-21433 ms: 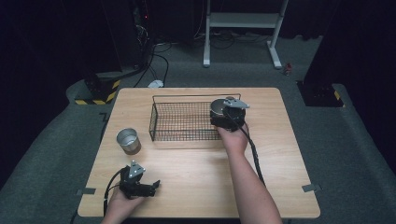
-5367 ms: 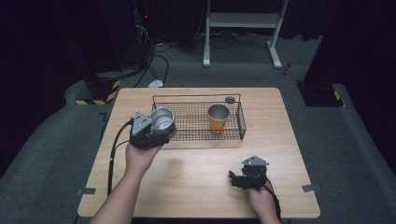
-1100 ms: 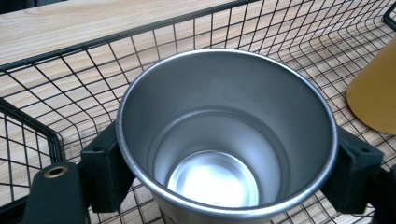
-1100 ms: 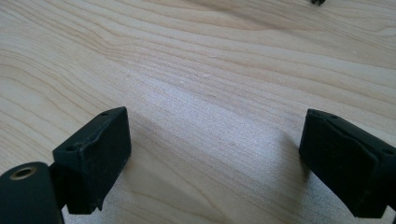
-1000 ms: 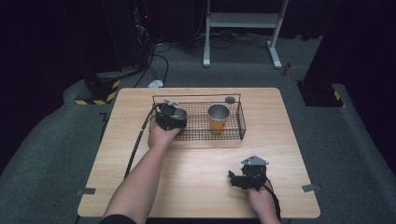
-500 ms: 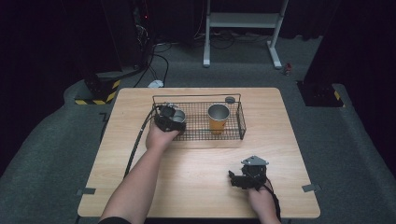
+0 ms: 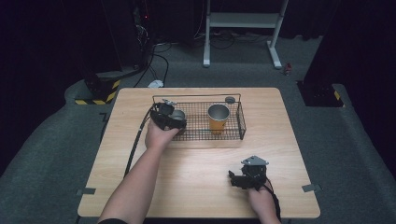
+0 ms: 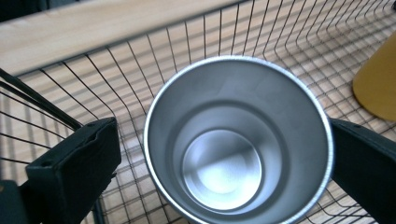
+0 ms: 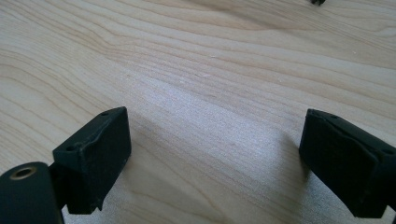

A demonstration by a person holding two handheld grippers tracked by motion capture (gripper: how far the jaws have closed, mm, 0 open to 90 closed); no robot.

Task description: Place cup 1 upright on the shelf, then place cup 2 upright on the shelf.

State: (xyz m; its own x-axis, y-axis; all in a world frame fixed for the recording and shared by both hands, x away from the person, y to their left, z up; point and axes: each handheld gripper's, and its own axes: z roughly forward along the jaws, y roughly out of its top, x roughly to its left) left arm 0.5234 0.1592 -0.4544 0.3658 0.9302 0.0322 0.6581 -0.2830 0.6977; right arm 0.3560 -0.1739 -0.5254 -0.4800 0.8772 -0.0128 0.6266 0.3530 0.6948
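Overhead, both hand-held grippers gape open: left (image 7: 173,116) around the steel cup (image 8: 238,140), right (image 7: 239,179) on the wooden table (image 7: 201,186).

Each hand carries a black, blocky gripper: the left gripper (image 7: 169,117) trails a black cable, and the right gripper (image 7: 248,176) bears a grey three-cornered plate on top. Their jaws are thick matt black blocks with small screw holes. Both forearms are bare, with a dark sleeve edge at the left elbow.

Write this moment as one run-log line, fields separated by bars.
left gripper: jaws just opened, steel cup between | wire basket: steel cup, orange cup | right gripper: open
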